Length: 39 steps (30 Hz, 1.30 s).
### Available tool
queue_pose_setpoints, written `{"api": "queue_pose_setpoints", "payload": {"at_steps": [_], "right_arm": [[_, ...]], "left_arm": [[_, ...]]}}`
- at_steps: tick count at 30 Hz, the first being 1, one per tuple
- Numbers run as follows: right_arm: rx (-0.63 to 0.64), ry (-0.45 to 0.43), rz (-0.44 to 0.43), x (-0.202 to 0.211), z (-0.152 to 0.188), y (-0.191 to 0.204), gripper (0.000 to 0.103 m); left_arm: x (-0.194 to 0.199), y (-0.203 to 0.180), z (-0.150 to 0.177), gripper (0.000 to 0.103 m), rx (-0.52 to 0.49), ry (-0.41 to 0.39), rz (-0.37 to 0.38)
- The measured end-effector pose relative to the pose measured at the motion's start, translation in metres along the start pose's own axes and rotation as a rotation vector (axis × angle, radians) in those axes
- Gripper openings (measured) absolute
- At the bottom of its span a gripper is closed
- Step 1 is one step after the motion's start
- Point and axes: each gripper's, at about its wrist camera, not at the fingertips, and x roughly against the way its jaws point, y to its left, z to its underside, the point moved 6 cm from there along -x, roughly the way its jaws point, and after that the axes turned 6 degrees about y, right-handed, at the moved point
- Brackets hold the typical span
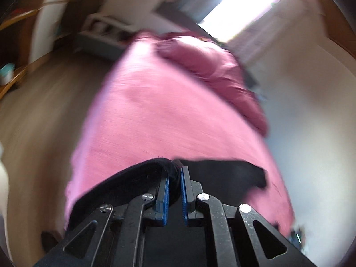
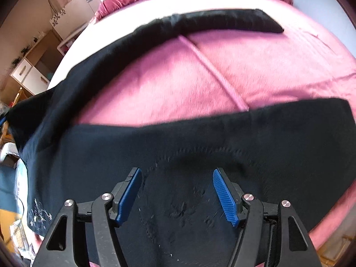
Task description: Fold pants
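My left gripper (image 1: 175, 178) is tilted down over the pink bed (image 1: 169, 115), clamped on a fold of the black pants (image 1: 138, 178), with cloth trailing toward 3 o'clock. My right gripper (image 2: 178, 191) points steeply down, jaws wide apart and holding nothing, above the pants' embroidered part; one leg runs toward 12 o'clock.

Left claw (image 1: 175, 175) pinched closed; right claw (image 2: 178, 173) spread wide.

A home bedroom: pink-sheeted bed (image 2: 267, 66), pillow (image 1: 207, 64), white cupboards (image 2: 29, 75).
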Motion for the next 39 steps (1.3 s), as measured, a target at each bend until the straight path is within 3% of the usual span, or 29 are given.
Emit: {"api": "queue_pose_setpoints", "payload": {"at_steps": [2,8,11,15,18,23,24,25,27,30,32,36,39], "right_arm": [[-0.008,-0.012,-0.037,0.004,-0.014,0.002,0.067],[-0.017,-0.054,-0.217,0.012,-0.081,0.029,0.055],[-0.023,-0.066,-0.305,0.017,-0.121,0.054,0.052],[-0.054,-0.063,-0.360,0.008,-0.174,0.081,0.052],[-0.084,-0.036,-0.348,-0.014,-0.212,0.095,0.052],[-0.147,0.029,-0.230,-0.057,-0.252,0.098,0.051],[-0.159,0.040,-0.198,-0.064,-0.256,0.095,0.043],[-0.166,0.051,-0.162,-0.071,-0.260,0.091,0.024],[-0.161,0.062,-0.125,-0.078,-0.263,0.084,0.008],[-0.106,0.022,-0.156,-0.062,-0.265,0.086,0.007],[-0.098,-0.008,-0.191,-0.044,-0.265,0.084,0.007],[-0.091,-0.120,-0.329,0.009,-0.269,0.081,0.007],[-0.032,-0.197,-0.407,0.054,-0.248,0.084,0.007]], "left_arm": [[0.021,-0.031,0.028,0.008,-0.068,0.003,0.068],[0.069,-0.061,0.089,0.008,-0.070,0.010,0.202],[0.091,-0.062,0.111,0.008,-0.073,0.013,0.226],[0.106,-0.063,0.133,0.008,-0.073,0.031,0.240],[0.103,-0.069,0.139,0.008,-0.088,0.043,0.236],[0.101,-0.069,0.143,0.008,-0.101,0.060,0.241],[0.101,-0.068,0.143,0.008,-0.103,0.065,0.238],[0.101,-0.067,0.143,0.008,-0.104,0.067,0.235],[0.101,-0.063,0.138,0.008,-0.097,0.067,0.232],[0.101,-0.045,0.107,0.008,-0.028,0.036,0.201],[0.103,-0.023,0.068,0.008,0.036,-0.013,0.153],[0.096,0.028,-0.012,0.008,0.181,-0.091,0.062],[0.087,0.055,-0.043,0.008,0.266,-0.115,0.014]]}}
